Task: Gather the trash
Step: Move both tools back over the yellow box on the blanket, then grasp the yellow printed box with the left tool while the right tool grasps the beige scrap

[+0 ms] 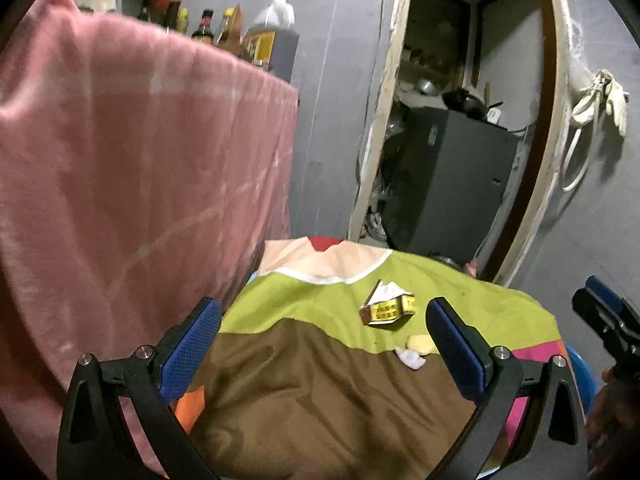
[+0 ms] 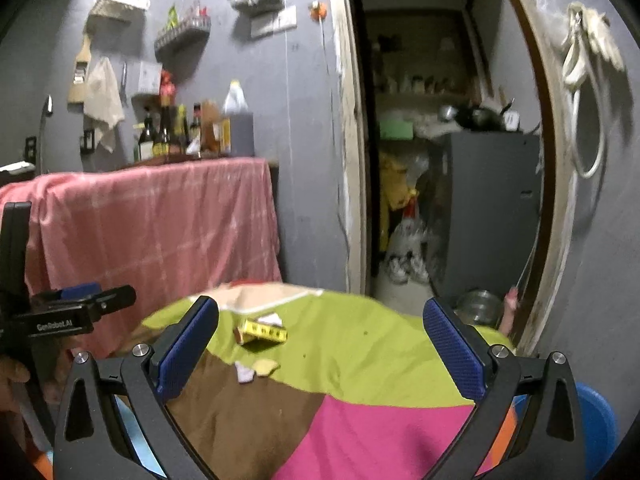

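Both grippers, left gripper (image 1: pixel 324 340) and right gripper (image 2: pixel 320 344), hang spread wide and empty, presumably lining up on the torn yellow carton (image 1: pixel 387 309) mid-frame on the patchwork cloth (image 1: pixel 304 392).

Matt, creased cloth cover (image 1: pixel 328 380) bears a glossy yellow cardboard packet (image 1: pixel 387 308) and crumpled paper scrap (image 1: pixel 409 358).

A dim room with grey painted walls (image 2: pixel 296 128). On the left, a counter draped in a pink cloth (image 2: pixel 160 216) carries dark sauce bottles (image 2: pixel 168 132) and a large jug (image 2: pixel 238 120). Small wire shelves (image 2: pixel 182 36) and a rag (image 2: pixel 103 100) hang on the wall above. A worn, pale door frame (image 2: pixel 352 160) opens onto a cluttered storeroom — a grey cabinet (image 2: pixel 492 208) stands inside. Pale gloves (image 2: pixel 592 40) hang on the right wall.
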The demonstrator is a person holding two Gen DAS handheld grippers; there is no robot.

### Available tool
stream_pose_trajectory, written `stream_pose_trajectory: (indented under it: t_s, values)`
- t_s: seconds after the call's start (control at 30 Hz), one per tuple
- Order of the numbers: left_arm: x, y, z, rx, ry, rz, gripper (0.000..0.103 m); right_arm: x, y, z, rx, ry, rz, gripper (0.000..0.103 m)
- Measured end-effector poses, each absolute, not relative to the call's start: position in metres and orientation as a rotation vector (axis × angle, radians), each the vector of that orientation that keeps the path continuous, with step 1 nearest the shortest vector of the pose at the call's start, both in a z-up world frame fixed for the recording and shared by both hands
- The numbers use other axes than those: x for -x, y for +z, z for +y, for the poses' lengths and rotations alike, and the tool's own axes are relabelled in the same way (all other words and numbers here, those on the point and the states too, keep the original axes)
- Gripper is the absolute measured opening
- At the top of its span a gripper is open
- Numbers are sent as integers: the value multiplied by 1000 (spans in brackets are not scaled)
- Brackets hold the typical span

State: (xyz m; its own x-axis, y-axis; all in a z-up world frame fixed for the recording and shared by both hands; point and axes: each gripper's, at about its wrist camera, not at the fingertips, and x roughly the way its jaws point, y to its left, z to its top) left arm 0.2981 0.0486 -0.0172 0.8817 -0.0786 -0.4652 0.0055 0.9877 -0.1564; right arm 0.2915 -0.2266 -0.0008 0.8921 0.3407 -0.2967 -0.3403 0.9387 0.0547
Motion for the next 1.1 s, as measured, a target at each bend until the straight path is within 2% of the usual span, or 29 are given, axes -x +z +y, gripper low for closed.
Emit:
stream_pose_trajectory:
  t_s: [0.07,0.13,0.17,0.2,0.27,0.33,0.37,0.4,0.5,0.67,0.77,1.1]
  values:
    - [-310,-23,49,150,-46,515,100,-305,-9,-221,14,372,360,100]
    - [-320,-29,48,142,-52,537,99,-316,-17,-216,28,392,406,93]
    - [-327,-32,46,142,-61,553,94,-321,-21,-214,33,403,433,86]
    - [-333,-34,46,145,-72,569,90,-326,-25,-212,36,411,454,84]
    - [-348,-40,44,150,-104,618,74,-341,-37,-206,41,445,524,81]
    - [-363,-45,43,151,-130,665,61,-355,-50,-200,47,470,604,71]
    - [-370,-48,42,150,-140,689,58,-362,-57,-197,47,488,646,64]
    - [-375,-50,42,152,-151,705,57,-366,-60,-195,47,498,671,59]
    - [-386,-56,39,146,-179,743,54,-378,-72,-186,60,532,754,54]
    - [-395,-62,45,174,-165,763,54,-393,-82,-170,110,571,824,51]
    - [-395,-62,50,190,-158,769,54,-400,-88,-158,145,584,864,44]
    - [-402,-68,56,227,-165,798,54,-407,-93,-136,185,655,894,43]
